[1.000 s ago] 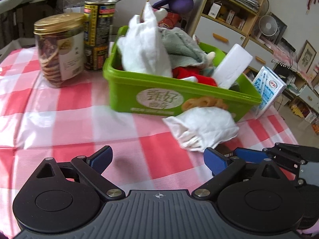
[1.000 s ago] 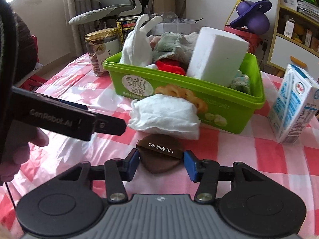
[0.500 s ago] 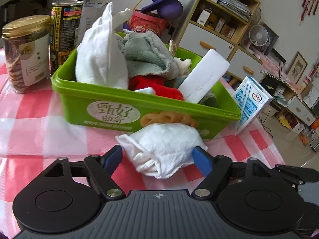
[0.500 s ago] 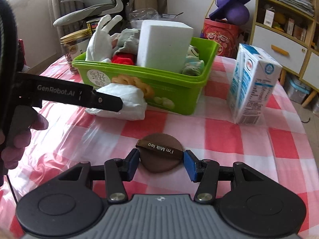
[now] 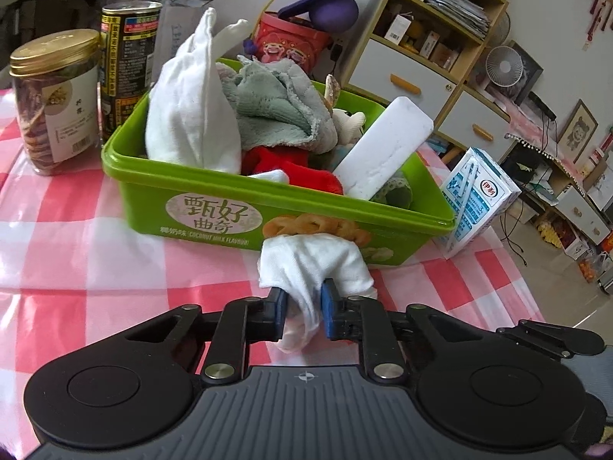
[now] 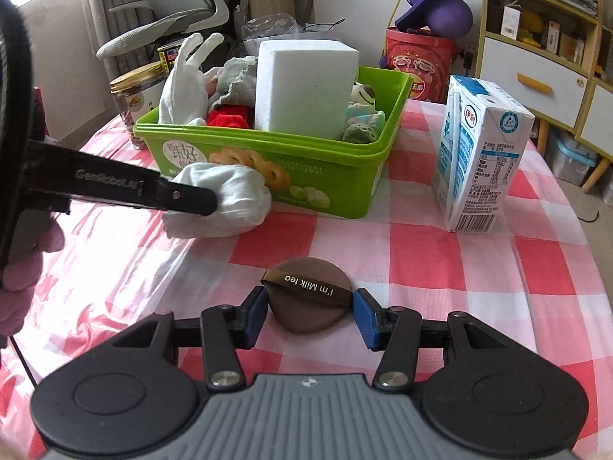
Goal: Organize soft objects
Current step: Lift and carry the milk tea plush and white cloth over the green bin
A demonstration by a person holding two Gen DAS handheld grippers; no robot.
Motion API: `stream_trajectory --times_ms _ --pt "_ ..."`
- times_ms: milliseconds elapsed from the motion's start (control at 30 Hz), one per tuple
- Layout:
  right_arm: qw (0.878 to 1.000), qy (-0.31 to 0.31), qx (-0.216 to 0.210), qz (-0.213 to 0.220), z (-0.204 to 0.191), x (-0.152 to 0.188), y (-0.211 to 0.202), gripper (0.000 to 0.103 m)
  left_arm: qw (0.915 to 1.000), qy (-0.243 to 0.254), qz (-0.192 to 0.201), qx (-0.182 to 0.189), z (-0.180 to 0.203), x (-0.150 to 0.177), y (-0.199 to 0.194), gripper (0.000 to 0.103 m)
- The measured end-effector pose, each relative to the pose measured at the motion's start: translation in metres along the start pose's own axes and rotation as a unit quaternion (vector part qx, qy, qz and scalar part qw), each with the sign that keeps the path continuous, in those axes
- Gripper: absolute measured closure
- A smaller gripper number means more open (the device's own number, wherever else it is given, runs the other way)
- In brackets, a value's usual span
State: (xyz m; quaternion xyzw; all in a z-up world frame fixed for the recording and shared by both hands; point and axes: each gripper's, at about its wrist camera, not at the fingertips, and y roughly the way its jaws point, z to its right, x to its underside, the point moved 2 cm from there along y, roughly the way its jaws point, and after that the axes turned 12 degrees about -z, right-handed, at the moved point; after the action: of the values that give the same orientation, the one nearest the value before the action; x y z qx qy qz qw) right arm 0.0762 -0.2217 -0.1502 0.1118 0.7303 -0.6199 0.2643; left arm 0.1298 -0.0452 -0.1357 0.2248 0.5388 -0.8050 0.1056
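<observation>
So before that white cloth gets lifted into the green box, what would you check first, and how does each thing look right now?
1. Left gripper shut on the white cloth: ok, fabric is pinched between the blue pads.
2. How secure the pinch is: cannot tell; only a fold is caught and a tail hangs below.
3. Room in the green box: not ok; it is already piled above the rim.
4. Path clear of the milk carton: ok, it stands off to the right of the box.
5. Right gripper out of the way: ok, it is open around the brown puff, apart from the box.

White cloth (image 5: pixel 314 264), green bin (image 5: pixel 214 199), brown puff (image 6: pixel 308 303), pink-checked tablecloth (image 5: pixel 95 268).
</observation>
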Motion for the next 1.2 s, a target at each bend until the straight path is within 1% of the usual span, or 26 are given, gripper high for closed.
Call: stream_trajectory --times_ms 167,367,500,633,967,1200 --pt "1.0 0.017 -0.01 0.001 0.001 -0.003 -0.003 0.071 0.9999 -0.006 -0.005 -0.006 -0.006 0.003 -0.016 0.089" --pt "0.999 0.024 -0.028 0.015 -0.001 -0.01 -0.013 0.072 0.9997 -0.021 0.012 -0.011 -0.014 0.003 -0.048 0.089" --pt "0.998 0.037 -0.042 0.018 -0.001 -0.012 -0.018 0.072 0.9989 -0.042 0.017 -0.008 -0.02 0.004 -0.064 0.089" --pt "0.998 0.051 -0.043 0.022 -0.001 -0.013 -0.025 0.072 0.9988 -0.043 0.022 -0.005 -0.025 0.006 -0.076 0.089" --pt "0.991 0.105 -0.06 0.052 0.008 -0.022 -0.042 0.072 0.9978 -0.056 0.036 0.002 -0.04 0.008 -0.095 0.089" --pt "0.986 0.129 -0.078 0.072 0.01 -0.03 -0.051 0.072 0.9976 -0.054 0.043 0.005 -0.044 0.005 -0.101 0.089"
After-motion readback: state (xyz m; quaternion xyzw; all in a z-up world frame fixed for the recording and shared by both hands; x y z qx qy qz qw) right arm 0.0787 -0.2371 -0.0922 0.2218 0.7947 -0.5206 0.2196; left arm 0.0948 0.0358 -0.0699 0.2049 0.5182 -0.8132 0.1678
